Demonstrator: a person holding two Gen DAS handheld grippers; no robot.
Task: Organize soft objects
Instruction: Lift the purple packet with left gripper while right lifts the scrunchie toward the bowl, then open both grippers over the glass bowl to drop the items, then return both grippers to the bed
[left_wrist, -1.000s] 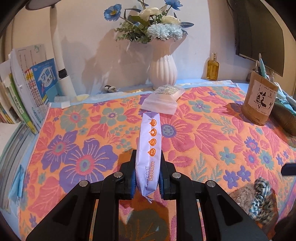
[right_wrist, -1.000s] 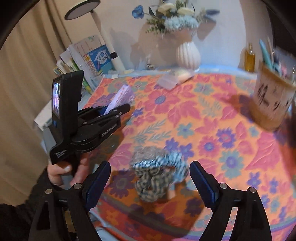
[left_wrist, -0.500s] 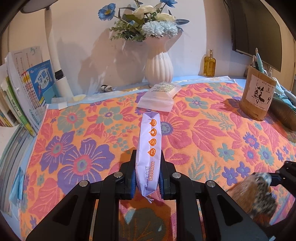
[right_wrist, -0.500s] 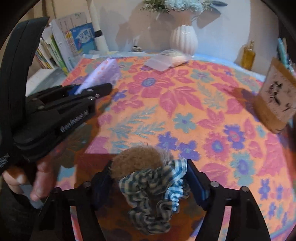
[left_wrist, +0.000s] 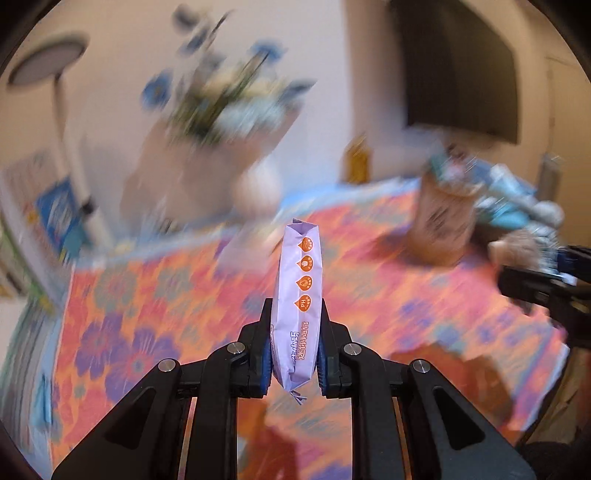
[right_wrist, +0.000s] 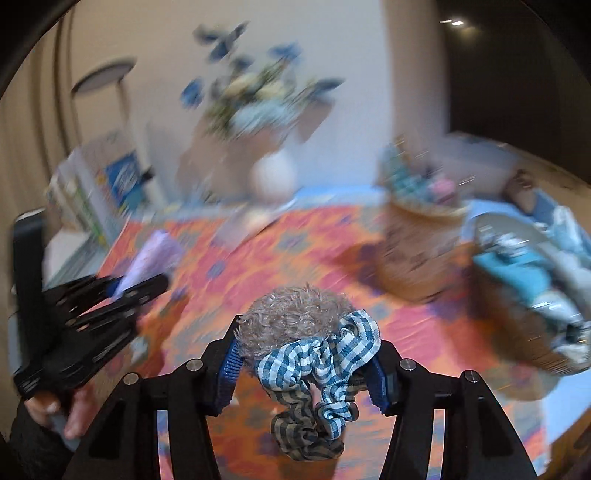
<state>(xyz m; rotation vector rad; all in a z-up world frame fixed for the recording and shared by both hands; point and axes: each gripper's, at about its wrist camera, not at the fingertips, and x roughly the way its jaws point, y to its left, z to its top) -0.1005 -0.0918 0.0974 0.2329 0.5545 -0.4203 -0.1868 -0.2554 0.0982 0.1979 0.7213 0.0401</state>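
I am gripping a purple packet (left_wrist: 297, 314) in my left claw (left_wrist: 293, 354), both pads pressing its sides, with the packet standing upright and its top end pointing toward the vase of flowers (left_wrist: 255, 184). The packet is hanging above the flowered cloth (left_wrist: 147, 288) on the tabletop, not touching it. My right claw (right_wrist: 304, 363) is clenching a bundle of soft things: a fuzzy brown scrunchie (right_wrist: 295, 317) and a blue checked scrunchie (right_wrist: 325, 365), the checked one drooping below the pads. This bundle is also hanging above the cloth, nearer to me than the vase. In the right wrist view my left claw is showing to the left of the vase, lower down, with the packet sticking out of it. A wooden pen holder (right_wrist: 417, 251) is standing on the cloth to the right of the vase, and a basket (right_wrist: 535, 295) with cloth items is sitting further right. Everything beyond the claws is blurring.
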